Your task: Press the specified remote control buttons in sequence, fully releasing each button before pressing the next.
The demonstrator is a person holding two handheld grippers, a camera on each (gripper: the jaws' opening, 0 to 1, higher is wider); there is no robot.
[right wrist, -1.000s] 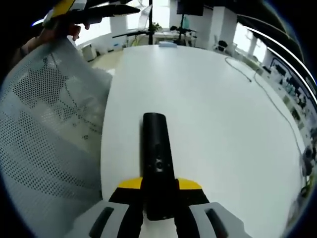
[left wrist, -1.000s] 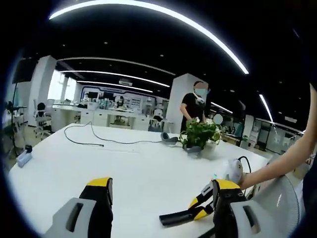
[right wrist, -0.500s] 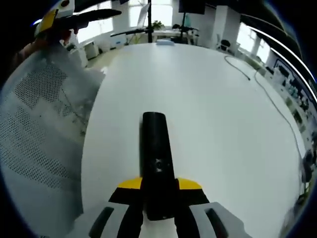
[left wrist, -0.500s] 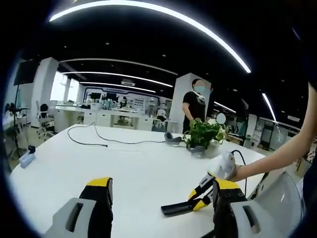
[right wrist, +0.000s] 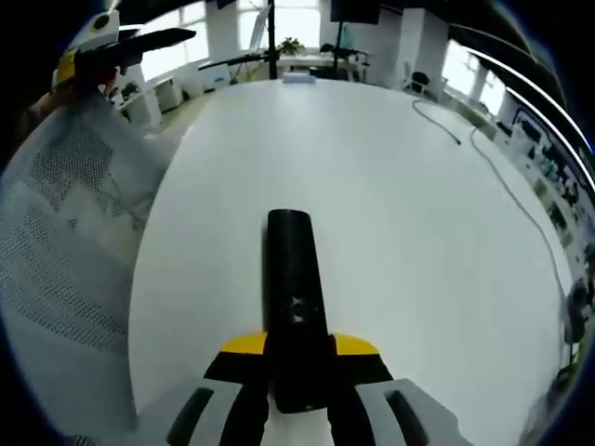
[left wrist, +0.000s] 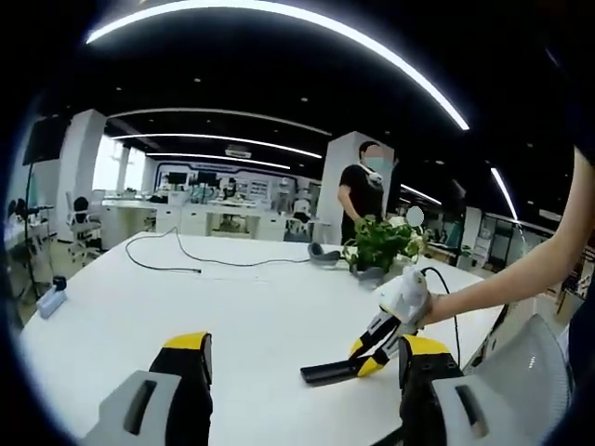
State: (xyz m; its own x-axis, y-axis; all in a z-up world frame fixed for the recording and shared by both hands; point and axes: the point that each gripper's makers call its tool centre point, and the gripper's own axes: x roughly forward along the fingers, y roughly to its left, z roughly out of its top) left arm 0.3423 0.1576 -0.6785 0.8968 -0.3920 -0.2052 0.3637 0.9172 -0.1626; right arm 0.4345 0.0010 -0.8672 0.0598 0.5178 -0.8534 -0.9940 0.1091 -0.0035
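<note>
Remote control [right wrist: 296, 307], black and slim, is sitting clamped between the yellow-tipped jaws of the right gripper [right wrist: 299, 358], pointing forward above the white counter [right wrist: 400, 232]. In the left gripper view that same gripper is reaching in from the right, tilted downward, with a person's bare forearm [left wrist: 521, 279] stretching out behind it. The left gripper [left wrist: 302, 362] is hovering low over the counter, jaws spread wide with nothing between them. A potted plant [left wrist: 379, 246] and a black cable [left wrist: 200, 263] are lying farther back.
</note>
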